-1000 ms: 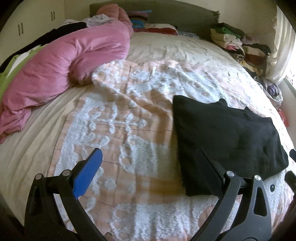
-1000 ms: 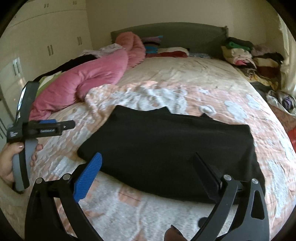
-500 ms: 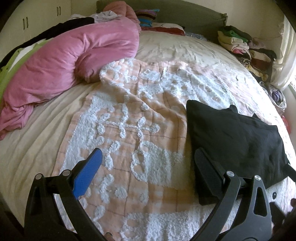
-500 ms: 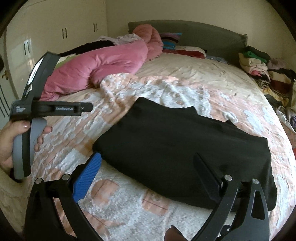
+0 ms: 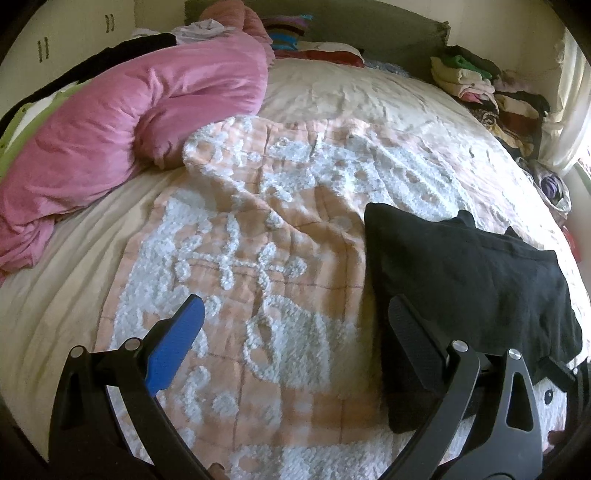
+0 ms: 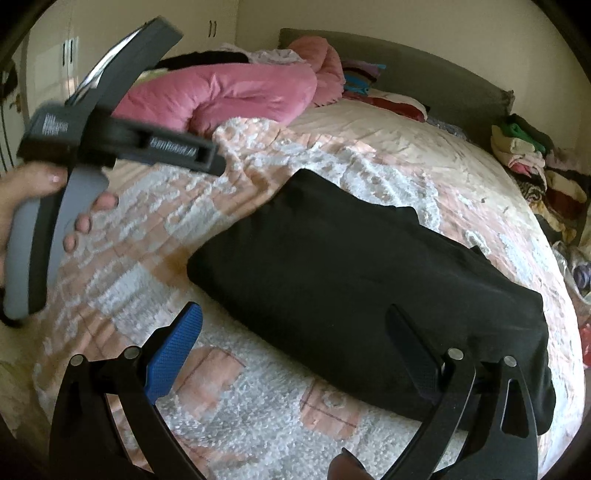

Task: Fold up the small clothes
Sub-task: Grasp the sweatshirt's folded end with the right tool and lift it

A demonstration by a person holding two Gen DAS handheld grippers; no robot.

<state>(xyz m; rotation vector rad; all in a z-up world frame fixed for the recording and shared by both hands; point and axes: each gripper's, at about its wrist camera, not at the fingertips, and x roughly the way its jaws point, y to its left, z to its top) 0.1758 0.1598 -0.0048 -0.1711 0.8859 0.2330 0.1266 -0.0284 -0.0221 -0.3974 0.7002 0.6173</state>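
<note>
A black garment (image 5: 465, 273) lies folded flat on the peach and white bedspread (image 5: 258, 229); it also shows in the right wrist view (image 6: 354, 288). My left gripper (image 5: 295, 314) is open and empty, above the bedspread just left of the garment's near left edge. My right gripper (image 6: 291, 321) is open and empty, over the garment's near edge. The left gripper's body (image 6: 85, 147), held by a hand, shows at the left of the right wrist view.
A pink duvet (image 5: 122, 118) lies bunched along the bed's left side. Stacks of folded clothes (image 5: 491, 92) sit at the far right by the headboard (image 5: 369, 29). More clothes lie at the head of the bed.
Both grippers have moved forward and left over the bed. The left gripper's body looms larger and higher in the right wrist view. The garment has not moved.
</note>
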